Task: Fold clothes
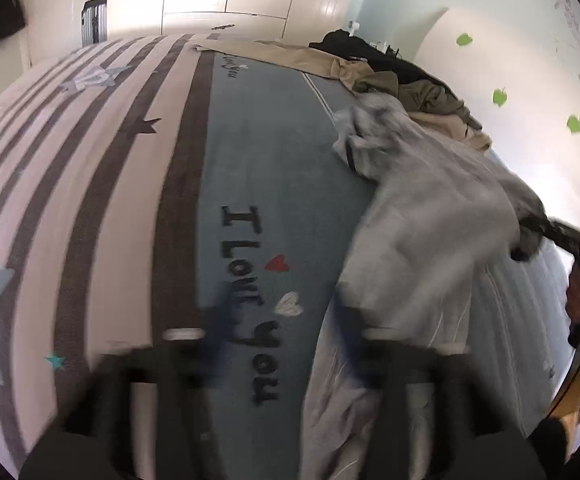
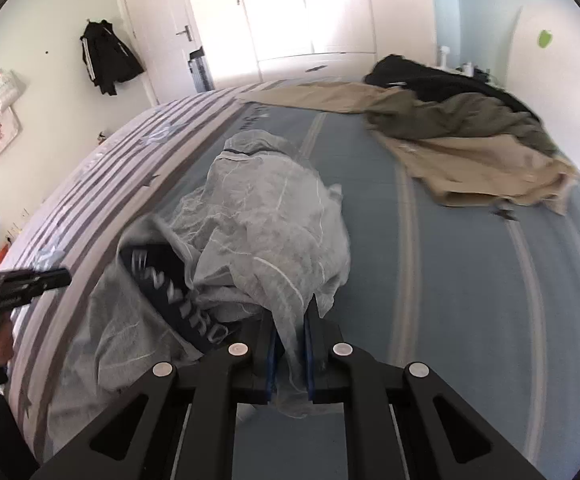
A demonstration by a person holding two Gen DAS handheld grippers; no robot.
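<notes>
A light grey mesh garment point(image 2: 266, 216) with a dark lettered band lies bunched on the blue part of the bed; in the left wrist view the garment point(image 1: 429, 220) stretches along the right. My right gripper point(image 2: 290, 320) is shut on a thin fold of its fabric, which hangs out between the blue pads. The right gripper point(image 1: 529, 228) also shows at the right edge of the left wrist view, pinching the cloth. My left gripper point(image 1: 284, 320) is blurred and open over the "I Love You" print, its right finger at the garment's edge, nothing between the fingers.
A pile of beige, olive and black clothes point(image 2: 469, 132) lies at the bed's far right, near the wall. The bed cover point(image 1: 102, 208) is striped grey and white on the left. A wardrobe point(image 2: 309, 12), a door and a hanging black jacket point(image 2: 108, 56) stand beyond the bed.
</notes>
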